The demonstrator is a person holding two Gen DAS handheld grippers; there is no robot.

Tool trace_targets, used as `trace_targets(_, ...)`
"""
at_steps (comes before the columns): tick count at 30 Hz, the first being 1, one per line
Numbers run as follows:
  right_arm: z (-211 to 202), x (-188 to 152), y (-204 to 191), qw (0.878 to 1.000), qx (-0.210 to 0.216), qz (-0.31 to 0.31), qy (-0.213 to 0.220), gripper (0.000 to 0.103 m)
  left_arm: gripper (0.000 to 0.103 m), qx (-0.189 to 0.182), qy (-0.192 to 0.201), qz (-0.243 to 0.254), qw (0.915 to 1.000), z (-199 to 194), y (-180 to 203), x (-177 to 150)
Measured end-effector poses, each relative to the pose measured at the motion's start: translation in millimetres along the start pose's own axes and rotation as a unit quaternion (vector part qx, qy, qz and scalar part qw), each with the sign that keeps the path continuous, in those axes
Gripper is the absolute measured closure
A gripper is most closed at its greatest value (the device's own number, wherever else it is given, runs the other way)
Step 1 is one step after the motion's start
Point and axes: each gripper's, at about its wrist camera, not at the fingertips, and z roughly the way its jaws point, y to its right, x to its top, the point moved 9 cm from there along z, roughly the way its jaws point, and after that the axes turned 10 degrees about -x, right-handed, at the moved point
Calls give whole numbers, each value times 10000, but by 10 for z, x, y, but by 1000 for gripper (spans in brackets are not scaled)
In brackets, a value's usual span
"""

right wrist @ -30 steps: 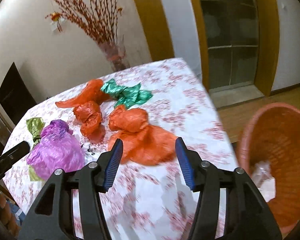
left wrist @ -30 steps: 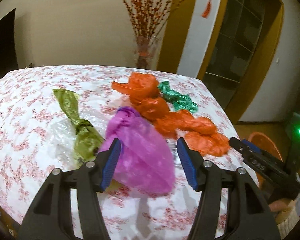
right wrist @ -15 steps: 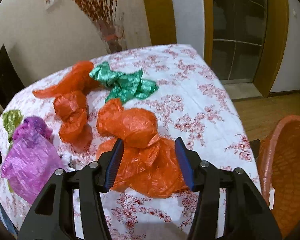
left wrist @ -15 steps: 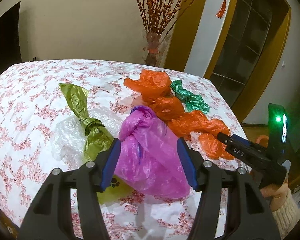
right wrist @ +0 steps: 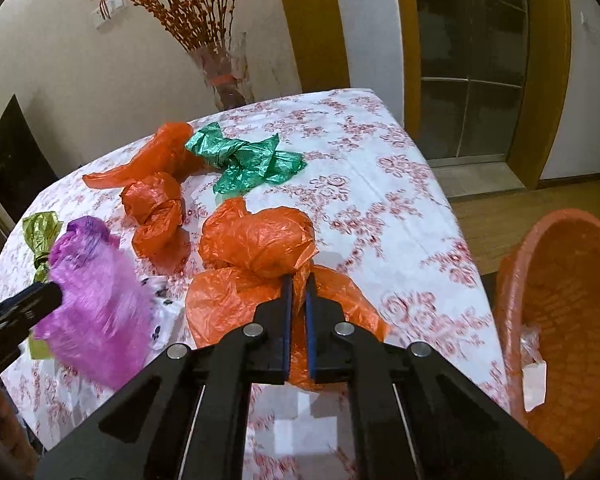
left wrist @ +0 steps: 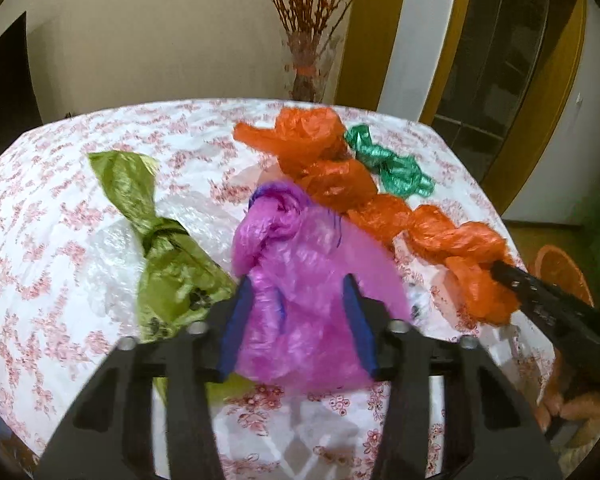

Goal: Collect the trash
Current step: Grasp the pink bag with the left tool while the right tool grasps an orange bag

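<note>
Crumpled plastic bags lie on a floral-cloth table [left wrist: 40, 208]. My left gripper [left wrist: 298, 292] is closing around the purple bag [left wrist: 304, 280], its blue pads pressing the bag's sides. My right gripper [right wrist: 297, 284] is shut on the near orange bag [right wrist: 260, 240] and also shows in the left wrist view [left wrist: 540, 300]. The purple bag also shows in the right wrist view [right wrist: 92, 300]. Other orange bags [right wrist: 152, 208], a green bag [right wrist: 244, 160] and an olive bag [left wrist: 164, 248] lie farther back.
An orange basket [right wrist: 572, 320] with a clear wrapper inside stands on the floor right of the table. A glass vase of red branches [right wrist: 228, 80] stands at the table's far edge. Clear plastic film [left wrist: 112, 256] lies under the olive bag.
My right gripper moved in and shut on the near orange bag. My left gripper narrowed its jaws onto the purple bag.
</note>
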Motion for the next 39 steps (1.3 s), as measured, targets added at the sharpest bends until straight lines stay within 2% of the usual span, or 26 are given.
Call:
trace_targets(2, -45, -18, 32, 10000, 5, 6, 24, 98, 85, -29, -95, -21, 9999, 67, 16, -27)
trace_targets(5, -112, -22, 84, 10000, 0, 58, 76, 98, 101, -154, -99, 5, 9998, 112, 72, -58)
trace_targets(8, -189, -9, 157, 9998, 4, 129, 151, 98, 101, -333, 4, -17, 9994, 63, 127, -64)
trace_targets(15, -314, 17, 323, 9992, -64, 226, 317, 98, 100, -502, 260, 38, 9984, -93, 212, 7)
trace_targets(16, -319, 10, 338, 9992, -73, 225, 317, 98, 96, -518, 292, 14, 9982, -105, 212, 22)
trace_targets(18, -324, -15, 372, 9992, -94, 232, 311, 98, 73, -461, 402, 38, 9981, -139, 223, 78)
trace_targets(19, -319, -23, 385, 9992, -101, 237, 303, 98, 55, -395, 454, 61, 9982, -150, 225, 105)
trace_targets(20, -309, -31, 396, 9992, -108, 249, 289, 98, 50, -323, 506, 94, 9982, -157, 237, 141)
trace_targets(21, -305, -38, 407, 9992, -109, 260, 277, 98, 49, -273, 511, 136, 9982, -136, 251, 190)
trace_targets(22, -300, -43, 418, 9992, -113, 268, 266, 98, 44, -240, 493, 166, 9984, -107, 263, 227)
trace_targets(23, -295, -51, 436, 9992, -117, 280, 250, 98, 34, -163, 480, 203, 9985, -69, 266, 264)
trace_targets(26, -293, -64, 474, 9992, -122, 301, 231, 98, 21, 240, 335, 321, 9986, 132, 215, 336)
trace_targets(28, -297, -76, 501, 9992, -127, 307, 216, 98, 20, 450, 124, 363, 9982, 305, 168, 327)
trace_targets(30, -298, -89, 532, 9992, -140, 313, 200, 98, 20, 479, -72, 335, 9983, 428, 136, 279)
trace_targets(31, -294, -94, 543, 9992, -145, 319, 191, 98, 21, 439, -126, 311, 9985, 468, 131, 256)
trace_targets(35, -292, -118, 586, 9991, -168, 353, 167, 98, 58, 267, -138, 329, 9990, 511, 192, 197)
trace_targets(38, -319, -123, 603, 9990, -169, 363, 180, 98, 72, 70, -53, 390, 9992, 461, 257, 223)
trace_targets(39, -333, -122, 607, 9990, -167, 365, 190, 98, 72, 3, -7, 428, 9991, 420, 289, 239)
